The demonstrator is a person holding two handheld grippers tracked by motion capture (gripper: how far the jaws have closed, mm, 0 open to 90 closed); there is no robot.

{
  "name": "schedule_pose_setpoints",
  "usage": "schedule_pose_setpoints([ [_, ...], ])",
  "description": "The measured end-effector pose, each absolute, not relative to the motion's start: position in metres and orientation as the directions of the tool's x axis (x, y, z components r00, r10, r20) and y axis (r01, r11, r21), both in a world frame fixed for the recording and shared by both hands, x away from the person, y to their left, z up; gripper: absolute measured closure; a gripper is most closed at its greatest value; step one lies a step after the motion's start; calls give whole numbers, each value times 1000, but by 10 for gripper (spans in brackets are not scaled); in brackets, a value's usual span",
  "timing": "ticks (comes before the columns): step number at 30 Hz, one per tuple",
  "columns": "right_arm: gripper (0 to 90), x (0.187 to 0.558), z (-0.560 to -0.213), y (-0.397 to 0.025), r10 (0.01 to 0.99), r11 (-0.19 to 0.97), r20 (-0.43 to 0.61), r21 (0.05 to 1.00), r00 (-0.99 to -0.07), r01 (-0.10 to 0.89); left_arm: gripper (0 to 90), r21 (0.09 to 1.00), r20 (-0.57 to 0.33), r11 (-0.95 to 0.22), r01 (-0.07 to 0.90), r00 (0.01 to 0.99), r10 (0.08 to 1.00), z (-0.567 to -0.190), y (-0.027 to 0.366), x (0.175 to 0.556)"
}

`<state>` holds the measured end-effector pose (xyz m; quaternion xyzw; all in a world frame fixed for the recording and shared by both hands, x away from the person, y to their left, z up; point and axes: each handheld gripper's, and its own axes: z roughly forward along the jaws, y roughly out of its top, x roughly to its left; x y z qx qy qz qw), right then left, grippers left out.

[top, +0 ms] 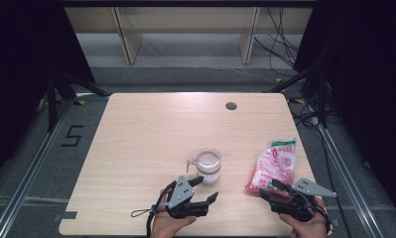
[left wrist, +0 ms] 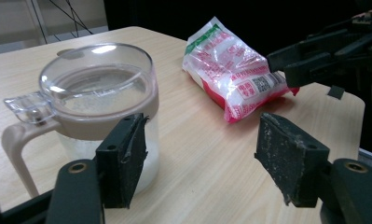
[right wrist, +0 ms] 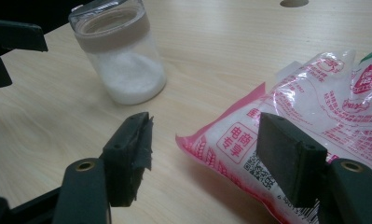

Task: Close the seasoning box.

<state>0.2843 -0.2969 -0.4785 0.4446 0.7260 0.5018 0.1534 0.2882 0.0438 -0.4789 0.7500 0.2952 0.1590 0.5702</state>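
I am holding both grippers released: left gripper (top: 201, 190) just beside the jar (top: 207, 166), right gripper (top: 271, 189) at the bag (top: 275, 163) right of the jar. A clumsy pinch risks tipping the jar or tearing the bag.

One lidded jar (top: 208, 166), one plastic bag (top: 275, 164) and two grippers sit over one table (top: 151, 139).

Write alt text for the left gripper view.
Open black tongs frame a clear lidded jar with a beige handle, holding white powder, on a light wood table. Beyond lies a pink-and-white plastic bag, with the other tongs at its right.
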Motion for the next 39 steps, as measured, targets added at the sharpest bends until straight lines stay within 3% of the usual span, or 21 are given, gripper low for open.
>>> schedule_pose_setpoints([
  [11,353,284,-481,-296,785,157,178,869,-593,468,311,944,-86,-194,266,767,635,-486,44,283],
  [14,347,278,-479,-294,788,145,229,833,-571,534,307,941,-82,-203,270,766,637,-490,44,281],
  [16,342,280,-482,-294,778,174,189,852,-599,494,304,939,-78,-211,271,768,636,-493,43,281],
  [17,342,276,-481,-293,780,163,218,834,-586,527,301,941,-83,-204,272,765,639,-495,42,280],
  [18,341,278,-483,-294,776,194,164,857,-609,477,300,936,-78,-217,278,763,642,-495,43,280],
  [19,340,274,-482,-291,779,165,215,836,-589,524,298,938,-81,-209,275,764,640,-497,42,280],
  [22,336,275,-483,-294,767,222,152,849,-624,479,293,936,-75,-219,276,763,642,-499,43,278],
  [23,336,271,-483,-291,767,201,202,826,-610,526,292,935,-66,-227,271,765,641,-500,44,277],
  [28,329,271,-485,-292,754,230,182,827,-631,514,282,932,-67,-228,281,753,655,-505,43,275],
  [34,320,268,-489,-291,756,244,197,801,-625,547,277,922,0,-294,254,758,653,-510,45,274],
  [39,318,267,-491,-294,749,264,179,802,-637,536,277,924,-32,-263,279,740,672,-510,48,272],
])
